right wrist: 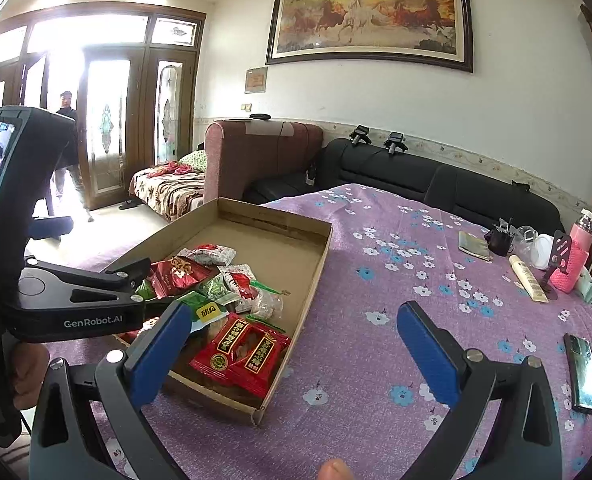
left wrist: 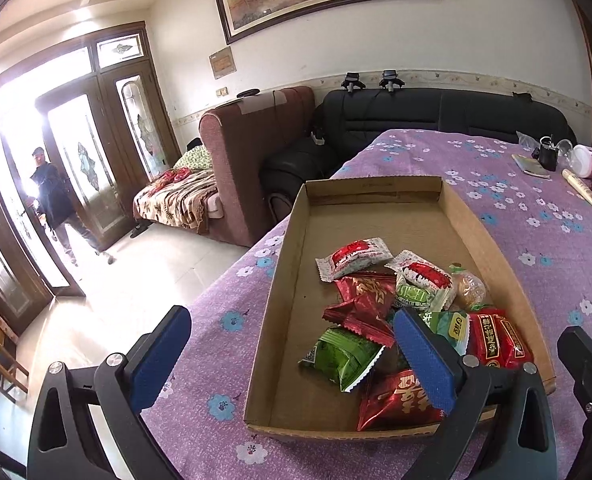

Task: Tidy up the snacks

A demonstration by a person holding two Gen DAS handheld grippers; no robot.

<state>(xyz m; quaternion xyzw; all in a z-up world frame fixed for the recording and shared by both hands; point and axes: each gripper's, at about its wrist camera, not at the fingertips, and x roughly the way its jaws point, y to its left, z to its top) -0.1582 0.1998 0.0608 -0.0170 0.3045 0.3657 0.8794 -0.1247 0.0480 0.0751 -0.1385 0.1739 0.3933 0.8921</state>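
A shallow cardboard tray [left wrist: 296, 240] lies on a purple flowered tablecloth. Several wrapped snacks are piled in its near half: a green packet [left wrist: 342, 356], a dark red one [left wrist: 364, 300], a white and red one [left wrist: 354, 258] and a large red packet [left wrist: 496, 340]. My left gripper [left wrist: 292, 356] hangs open over the tray's near left side, its right pad above the pile, nothing held. My right gripper [right wrist: 294, 354] is open and empty, straddling the tray's [right wrist: 316, 280] near right corner beside the large red packet [right wrist: 244, 350].
The table edge runs left of the tray, with floor below. At the right lie a phone [right wrist: 584, 372], a cream tube [right wrist: 528, 278], a notebook [right wrist: 474, 246], a black cup [right wrist: 500, 240] and a pink bottle [right wrist: 580, 236]. A person [left wrist: 52, 200] stands in the doorway.
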